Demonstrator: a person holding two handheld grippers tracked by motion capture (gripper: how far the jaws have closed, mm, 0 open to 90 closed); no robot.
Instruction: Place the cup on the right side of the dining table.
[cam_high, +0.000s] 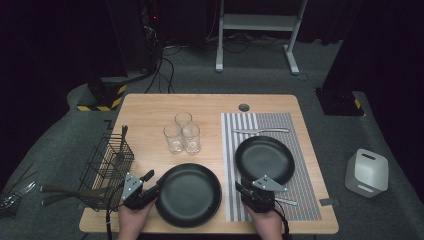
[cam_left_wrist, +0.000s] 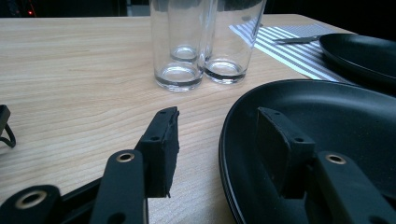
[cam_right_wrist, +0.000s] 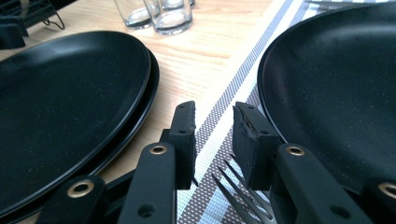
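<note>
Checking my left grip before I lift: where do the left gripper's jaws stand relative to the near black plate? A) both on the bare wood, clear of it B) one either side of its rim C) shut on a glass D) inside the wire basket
B: in the left gripper view the left gripper has one jaw over the wood and the other over the near black plate, straddling its rim without visibly pinching it.

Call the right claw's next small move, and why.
Probably ease the right claw down and shut it on the fork: its jaws stand apart with nothing between them, the fork's tines lie on the placemat just below them, beside the black plate.
</note>
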